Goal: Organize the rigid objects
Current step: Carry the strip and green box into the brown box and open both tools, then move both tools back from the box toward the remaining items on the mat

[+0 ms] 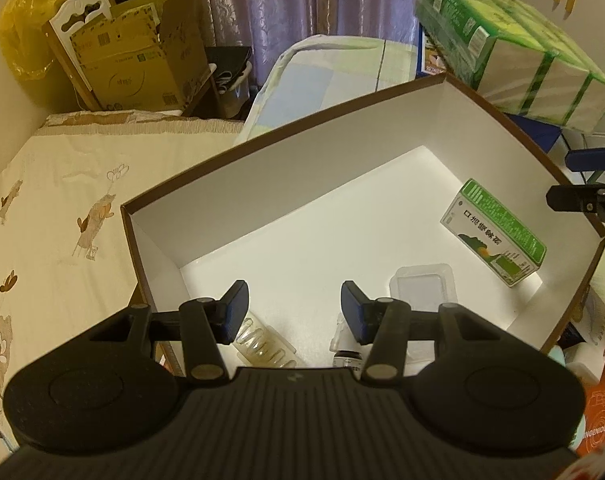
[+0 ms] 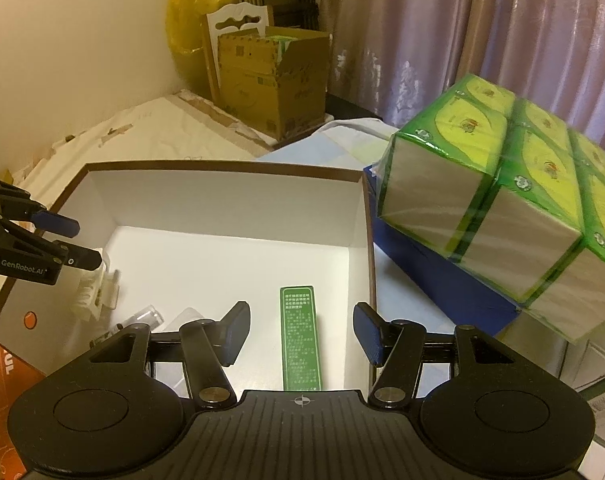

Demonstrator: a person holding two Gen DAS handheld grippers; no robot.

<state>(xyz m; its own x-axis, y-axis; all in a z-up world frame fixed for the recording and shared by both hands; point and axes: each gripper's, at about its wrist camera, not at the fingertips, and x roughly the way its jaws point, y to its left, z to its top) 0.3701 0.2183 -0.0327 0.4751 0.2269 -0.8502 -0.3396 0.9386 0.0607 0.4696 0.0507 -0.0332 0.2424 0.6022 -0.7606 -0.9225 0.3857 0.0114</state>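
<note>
Warm yellowish indoor light tinting both views; overall dim, colours muddy. White box [image 1: 262, 184] interior acting as brightest area, floor near far right corner glowing close to blown out. Soft shadow falling along box's left wall and near edge. Green tissue pack [image 2: 498, 200] smearing with motion blur in both views. Fisheye bending box rims into curves, dark vignette cutting picture corners. Curtain [image 2: 442, 32] looking soft, slightly grainy.

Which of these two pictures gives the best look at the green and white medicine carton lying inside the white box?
The left wrist view: there the green and white medicine carton shows its printed front and a green side unobstructed inside the white box. The right wrist view shows only a narrow green side with small text, its near end cut off by the camera's own tool.
</note>
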